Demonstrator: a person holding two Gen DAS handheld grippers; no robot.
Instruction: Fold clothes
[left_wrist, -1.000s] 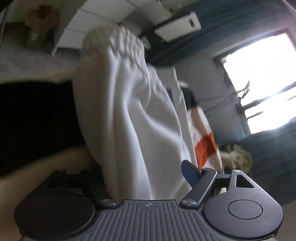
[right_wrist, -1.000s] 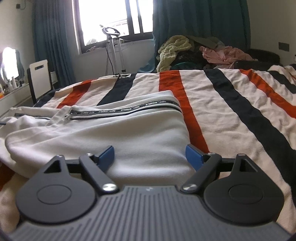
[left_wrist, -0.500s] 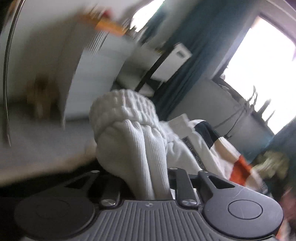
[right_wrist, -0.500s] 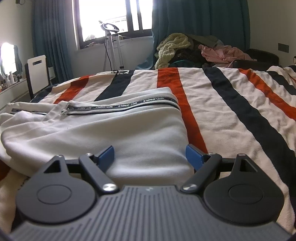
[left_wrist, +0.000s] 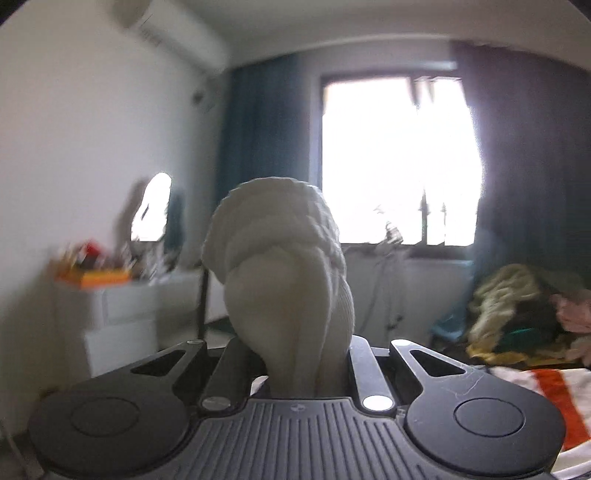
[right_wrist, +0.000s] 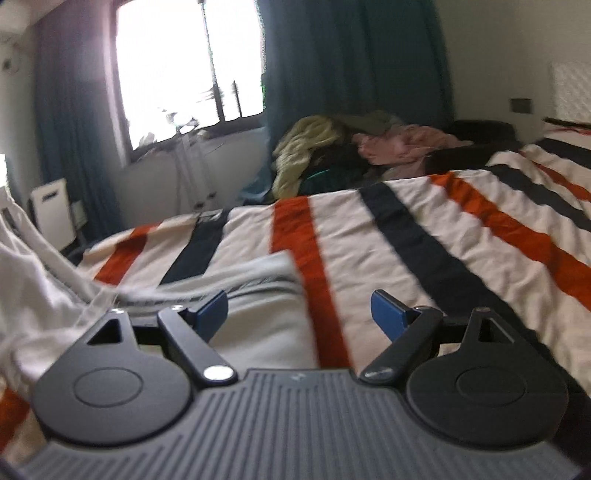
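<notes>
A white sweatshirt lies on the striped bed. In the left wrist view my left gripper (left_wrist: 295, 369) is shut on a bunched ribbed cuff of the white sweatshirt (left_wrist: 284, 266), held up in the air facing the window. In the right wrist view my right gripper (right_wrist: 299, 310) is open and empty, low over the folded body of the sweatshirt (right_wrist: 258, 325). Part of the garment (right_wrist: 33, 280) rises off the bed at the left edge.
The bedspread (right_wrist: 424, 229) has white, orange and black stripes. A heap of other clothes (right_wrist: 354, 147) sits at the bed's far side under the teal curtain. A white dresser (left_wrist: 122, 314) with clutter stands by the left wall.
My left gripper has swung up and round with the cuff, from facing the dresser to facing the window. The sweatshirt's left part lifted off the bed. My right gripper shifted slightly right, still open.
</notes>
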